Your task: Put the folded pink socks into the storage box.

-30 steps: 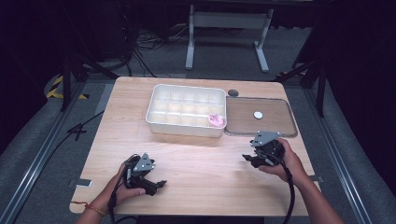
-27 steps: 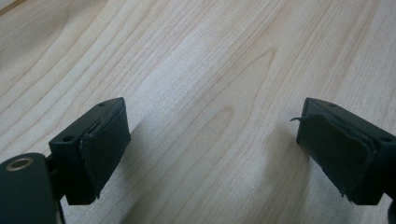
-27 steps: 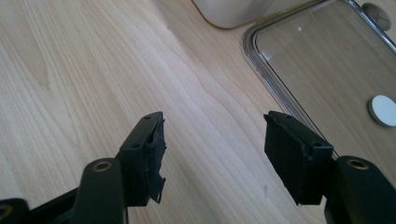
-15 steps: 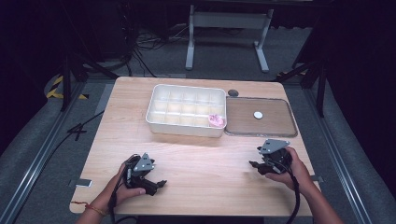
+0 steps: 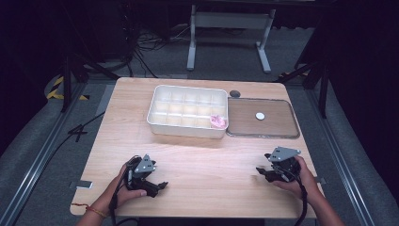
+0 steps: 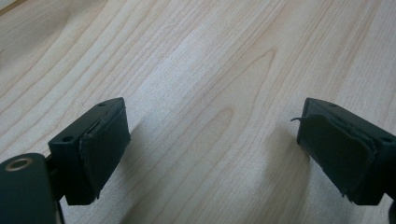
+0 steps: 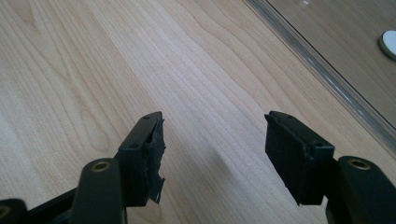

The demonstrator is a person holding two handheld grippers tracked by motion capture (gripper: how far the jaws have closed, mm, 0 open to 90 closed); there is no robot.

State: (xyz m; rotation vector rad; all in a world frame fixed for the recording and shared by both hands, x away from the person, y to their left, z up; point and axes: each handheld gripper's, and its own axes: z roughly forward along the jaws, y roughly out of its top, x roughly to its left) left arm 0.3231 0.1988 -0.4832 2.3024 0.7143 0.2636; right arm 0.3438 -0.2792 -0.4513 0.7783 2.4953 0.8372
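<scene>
The left tongs (image 5: pixel 157 187) lay low over the near left part of the pale wooden worktop (image 5: pixel 202 160), held in a hand (image 5: pixel 123 188) that came in from the near edge. In the left gripper view their two black jaws stood wide apart over bare wood grain, with nothing between them; the pad (image 6: pixel 334 151) on one jaw looked worn, its edge frayed and lifting.

The right tongs (image 5: pixel 262 172) sat near the right front of the worktop, in the other hand (image 5: pixel 301 176). Their jaws were also apart and empty, and the rubber of one pad (image 7: pixel 156 161) was torn and ragged along its lower edge.

Nearest to the right tongs lay a shallow tray (image 5: pixel 291 134) with a brown floor and a thin grey metal rim, at the far right of the worktop; a corner of it showed in the right gripper view (image 7: pixel 327 74). A small round white disc (image 5: pixel 259 115) lay flat on its floor, well apart from both tongs.

Touching the tray's left side stood a white box (image 5: pixel 155 117) divided into many small compartments. A crumpled pink thing (image 5: pixel 217 121) sat in its near right compartment.
</scene>
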